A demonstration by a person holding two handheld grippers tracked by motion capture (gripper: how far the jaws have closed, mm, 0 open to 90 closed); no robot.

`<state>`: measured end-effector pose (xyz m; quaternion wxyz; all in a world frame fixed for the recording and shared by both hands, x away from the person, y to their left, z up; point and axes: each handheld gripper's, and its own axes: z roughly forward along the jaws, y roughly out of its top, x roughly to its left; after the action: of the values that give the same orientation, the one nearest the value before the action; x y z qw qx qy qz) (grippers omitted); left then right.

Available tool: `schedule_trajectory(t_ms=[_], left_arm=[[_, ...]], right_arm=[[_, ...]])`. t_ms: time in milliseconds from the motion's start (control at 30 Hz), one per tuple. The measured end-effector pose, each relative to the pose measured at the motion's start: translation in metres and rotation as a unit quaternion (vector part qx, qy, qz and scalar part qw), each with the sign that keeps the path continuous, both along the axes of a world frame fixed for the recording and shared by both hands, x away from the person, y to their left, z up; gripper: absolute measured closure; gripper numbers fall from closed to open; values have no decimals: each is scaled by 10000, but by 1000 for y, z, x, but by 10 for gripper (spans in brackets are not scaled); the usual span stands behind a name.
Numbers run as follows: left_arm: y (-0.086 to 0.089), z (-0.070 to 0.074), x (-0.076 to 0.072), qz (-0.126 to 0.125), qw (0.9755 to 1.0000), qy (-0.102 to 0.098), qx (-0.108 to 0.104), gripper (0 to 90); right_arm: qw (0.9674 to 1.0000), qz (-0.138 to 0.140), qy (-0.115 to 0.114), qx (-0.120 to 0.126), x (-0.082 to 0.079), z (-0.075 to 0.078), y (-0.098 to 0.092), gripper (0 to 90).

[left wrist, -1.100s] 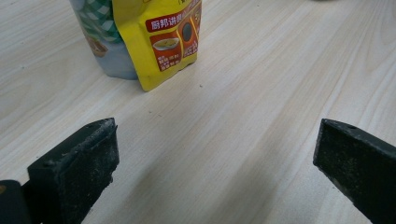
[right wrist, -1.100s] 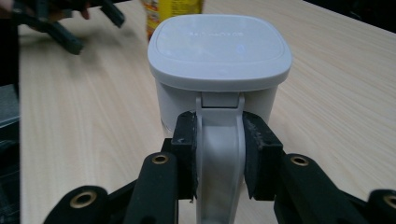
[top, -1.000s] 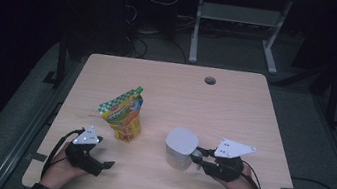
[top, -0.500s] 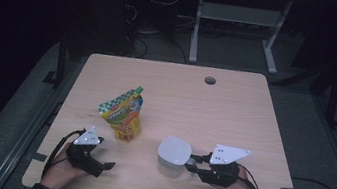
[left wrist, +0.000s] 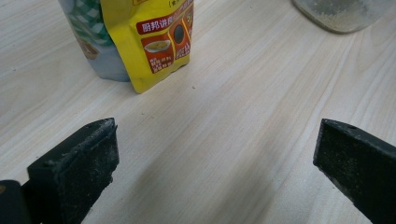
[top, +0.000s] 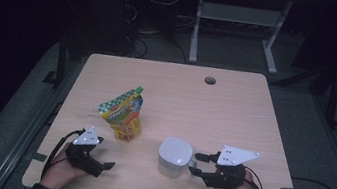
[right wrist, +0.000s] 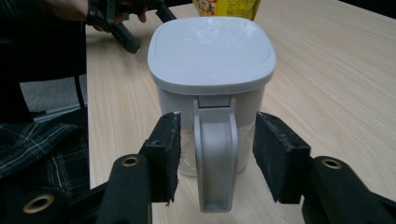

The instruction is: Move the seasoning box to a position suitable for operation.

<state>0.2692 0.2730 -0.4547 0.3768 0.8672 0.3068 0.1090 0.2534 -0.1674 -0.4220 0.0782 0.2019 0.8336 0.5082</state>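
Observation:
A white lidded jug [top: 175, 156] with a grey handle [right wrist: 215, 154] stands upright on the wooden table [top: 234, 114], near its front edge. My right gripper [top: 198, 163] is right behind it. Its jaws have just been opening and now stand either side of the handle with a gap on both sides, as the right gripper view [right wrist: 215, 135] shows. A yellow and green snack pouch [top: 123, 113] stands left of the jug. My left gripper [top: 105, 161] rests near the front left, its jaws wide apart [left wrist: 215, 154] with bare table between them, facing the pouch [left wrist: 149, 37].
A round cable hole [top: 210, 80] sits near the table's far edge. A white metal frame [top: 237, 29] and cables lie on the dark floor beyond. The jug's clear base [left wrist: 345, 14] shows at the top right of the left gripper view.
The jug has shifted slightly left and toward the front edge, then stayed put. The right gripper's jaws have spread away from its handle. The left gripper has not moved.

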Motion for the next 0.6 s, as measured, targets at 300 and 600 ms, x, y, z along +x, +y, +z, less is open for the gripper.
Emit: schedule_trajectory(t_ms=[300, 600], left_arm=[[0, 1, 0, 31, 10000, 23, -9, 0], [-2, -1, 0, 5, 10000, 78, -9, 0]], right_arm=[[9997, -189, 176, -10, -11, -2, -14, 564], [9991, -138, 350, -207, -28, -9, -16, 853]])
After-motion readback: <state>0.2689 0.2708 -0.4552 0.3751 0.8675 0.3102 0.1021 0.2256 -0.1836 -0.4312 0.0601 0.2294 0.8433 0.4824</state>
